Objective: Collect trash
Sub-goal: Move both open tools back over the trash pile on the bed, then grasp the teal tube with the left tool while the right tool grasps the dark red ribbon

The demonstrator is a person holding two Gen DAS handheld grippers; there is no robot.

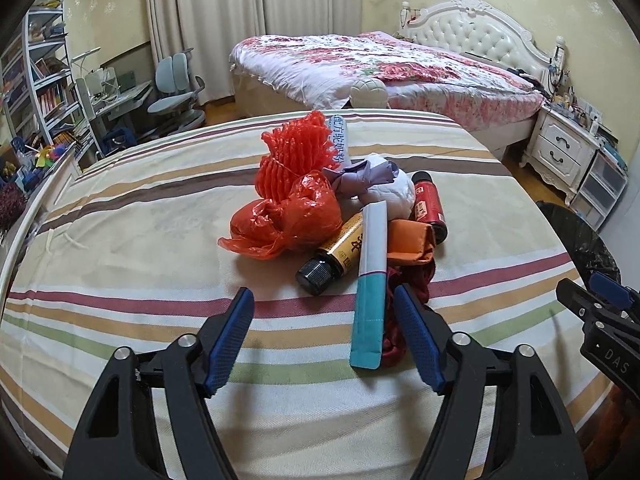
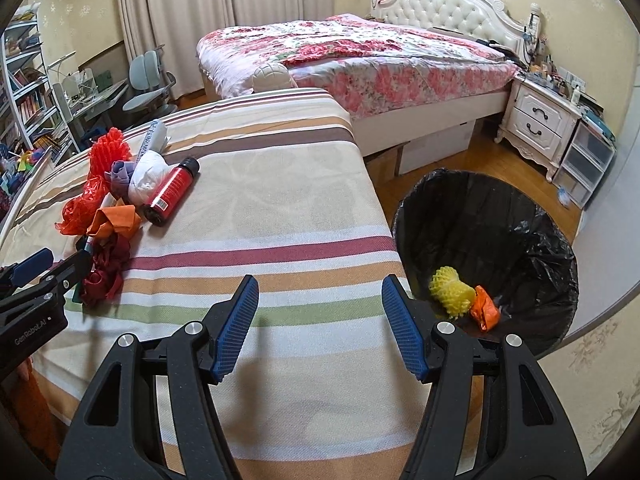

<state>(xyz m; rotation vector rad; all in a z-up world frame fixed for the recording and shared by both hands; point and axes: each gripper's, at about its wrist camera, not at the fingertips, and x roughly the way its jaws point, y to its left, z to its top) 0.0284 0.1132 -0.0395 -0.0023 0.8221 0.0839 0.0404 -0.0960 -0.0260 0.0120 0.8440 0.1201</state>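
A pile of trash lies on the striped cloth (image 1: 120, 248): a red foam net (image 1: 296, 148), a red plastic bag (image 1: 288, 216), a gold-labelled bottle (image 1: 332, 256), a red bottle (image 1: 428, 204), an orange wrapper (image 1: 408, 240), a white wad (image 1: 392, 192) and a dark red wrapper (image 1: 416, 276). My left gripper (image 1: 322, 298) is open at the pile's near edge. A teal and white packet (image 1: 370, 292) lies between its jaws, close to the right finger, with no pad pressing on it. My right gripper (image 2: 320, 284) is open over bare cloth beside the black-lined bin (image 2: 440, 188).
The bin holds a yellow foam net (image 2: 450, 290) and an orange wrapper (image 2: 484, 308). It stands on the wooden floor off the table's right edge. Behind are a floral bed (image 2: 360, 52), a white nightstand (image 2: 536, 120), a desk chair (image 1: 176, 88) and bookshelves (image 1: 44, 80).
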